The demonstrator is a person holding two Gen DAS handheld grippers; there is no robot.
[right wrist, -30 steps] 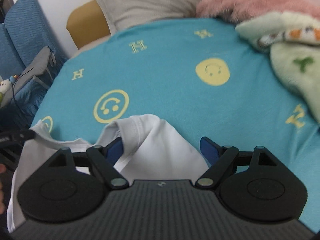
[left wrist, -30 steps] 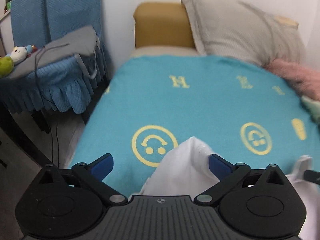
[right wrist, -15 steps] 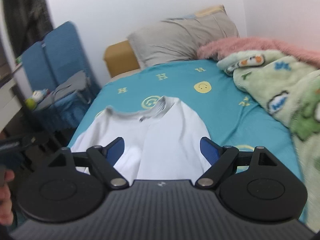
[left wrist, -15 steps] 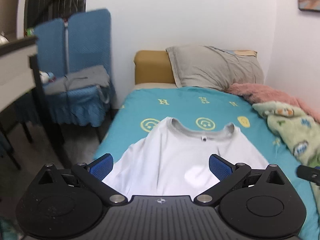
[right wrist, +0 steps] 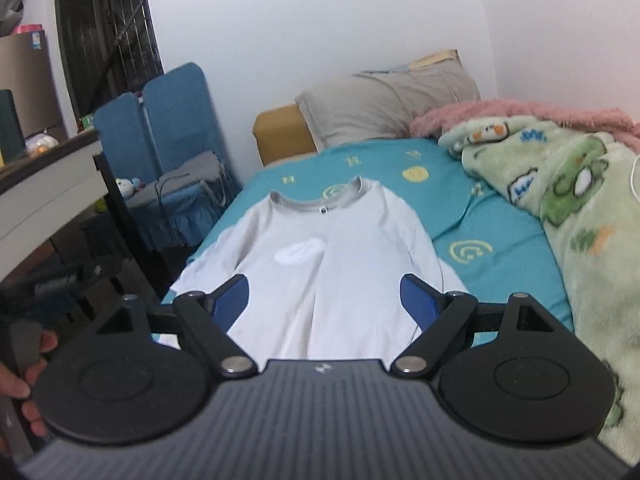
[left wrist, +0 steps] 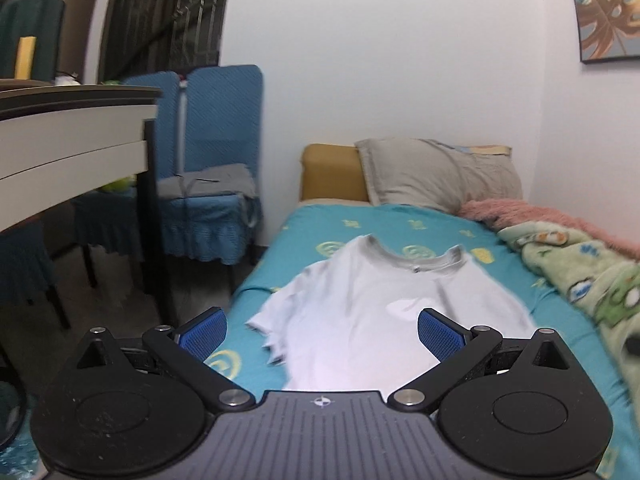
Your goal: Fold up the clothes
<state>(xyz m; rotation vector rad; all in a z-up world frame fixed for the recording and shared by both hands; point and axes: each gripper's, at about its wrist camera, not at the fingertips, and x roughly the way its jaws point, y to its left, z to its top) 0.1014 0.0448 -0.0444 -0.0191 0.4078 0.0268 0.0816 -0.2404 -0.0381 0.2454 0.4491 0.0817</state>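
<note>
T-shirt (left wrist: 384, 304) — white, grey collar — lies spread flat on the teal sheet (left wrist: 320, 224), neck toward the pillow (left wrist: 436, 178), one sleeve near the bed's edge. I've got both claws raised off it: left gripper (left wrist: 322, 330) w/ fingers spread wide, nothing between; right gripper (right wrist: 324, 296) same, released & empty. Green blanket (right wrist: 580, 208) bunched beside the shirt, blue chair (left wrist: 208, 152) next to the bed.

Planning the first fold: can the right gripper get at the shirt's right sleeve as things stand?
Probably yes. The right gripper is open and empty, above the near part of the white T-shirt, which lies flat on the bed sheet. Nothing covers that sleeve edge; the green blanket lies further right, apart from it.
</note>
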